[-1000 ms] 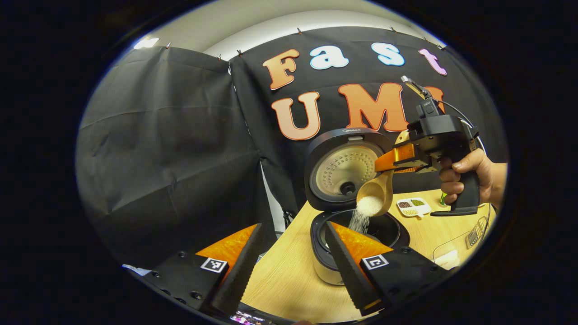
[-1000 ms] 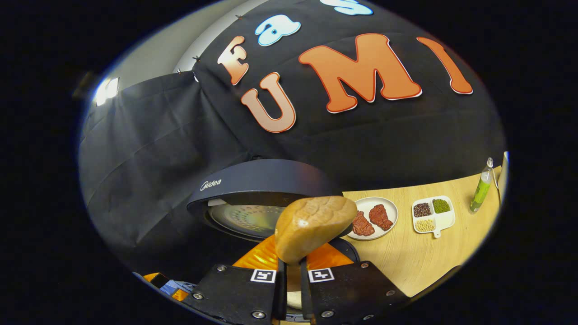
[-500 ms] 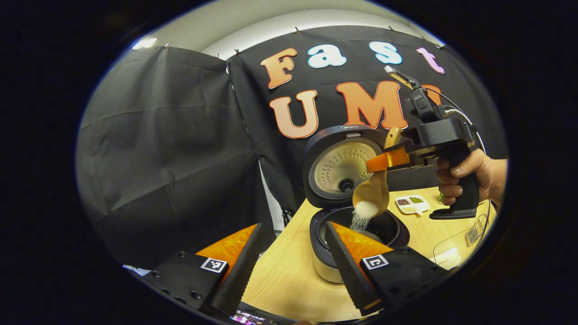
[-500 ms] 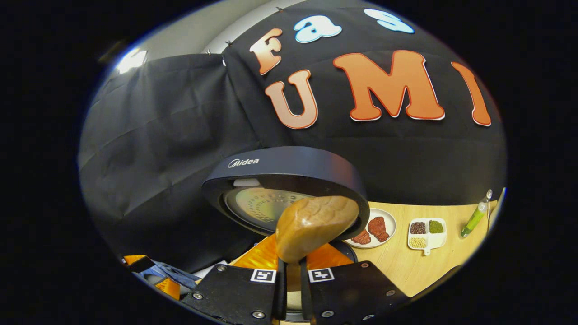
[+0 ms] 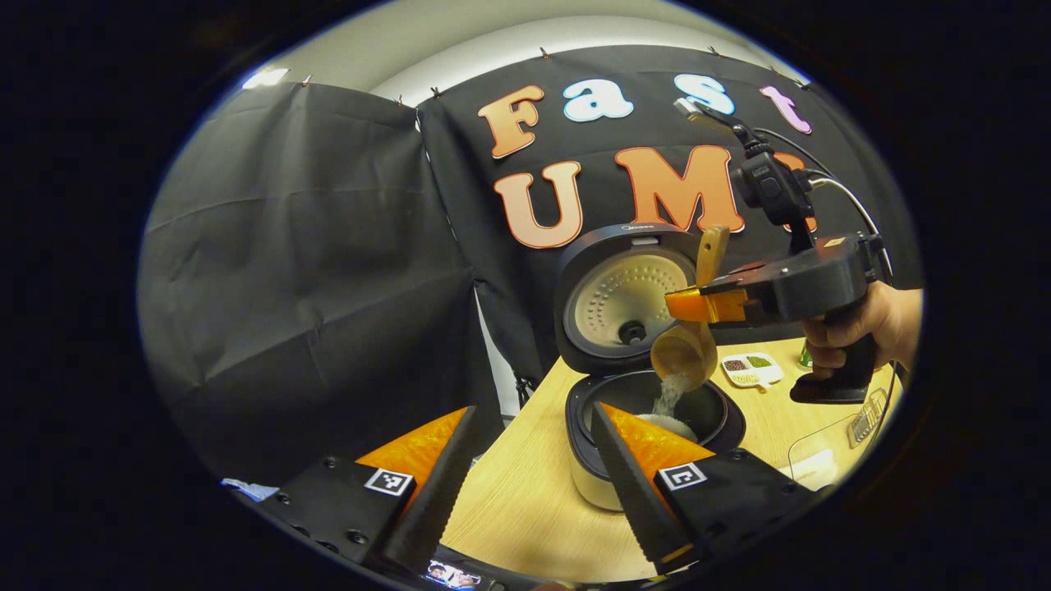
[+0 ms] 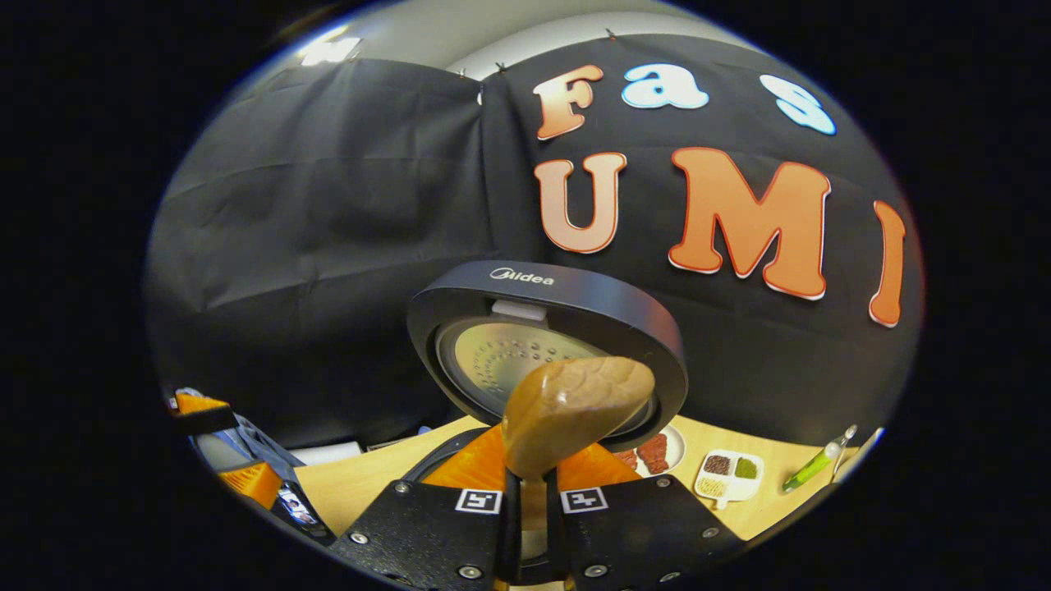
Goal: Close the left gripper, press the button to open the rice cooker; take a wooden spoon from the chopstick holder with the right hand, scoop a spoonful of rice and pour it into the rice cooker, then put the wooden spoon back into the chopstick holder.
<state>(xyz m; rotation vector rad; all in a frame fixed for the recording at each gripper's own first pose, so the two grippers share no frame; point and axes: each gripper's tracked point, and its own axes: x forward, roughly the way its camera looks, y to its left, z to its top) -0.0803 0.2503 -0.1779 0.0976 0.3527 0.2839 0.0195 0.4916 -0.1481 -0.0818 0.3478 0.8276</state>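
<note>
In the left gripper view, the rice cooker (image 5: 608,484) stands on the table with its lid (image 5: 626,294) raised. Over its pot, my right gripper (image 5: 708,305) is shut on the wooden spoon (image 5: 683,358), which hangs bowl down. A thin stream of rice (image 5: 669,394) falls from it onto the white heap in the pot. My left gripper (image 5: 534,484) is open and holds nothing, just short of the cooker. In the right gripper view, my right gripper (image 6: 525,497) clamps the spoon handle. The back of the spoon (image 6: 575,402) covers the lower part of the lid (image 6: 546,287).
A divided dish of beans (image 6: 729,478), a plate of meat (image 6: 657,451) and a green bottle (image 6: 813,468) sit on the wooden table (image 5: 525,509) right of the cooker. A clear container (image 5: 817,464) and a wire rack (image 5: 866,419) stand at the table's right edge.
The right gripper has tipped the spoon steeper over the pot. Most of the rice has run out, and the heap in the pot has grown. The left gripper has barely moved.
</note>
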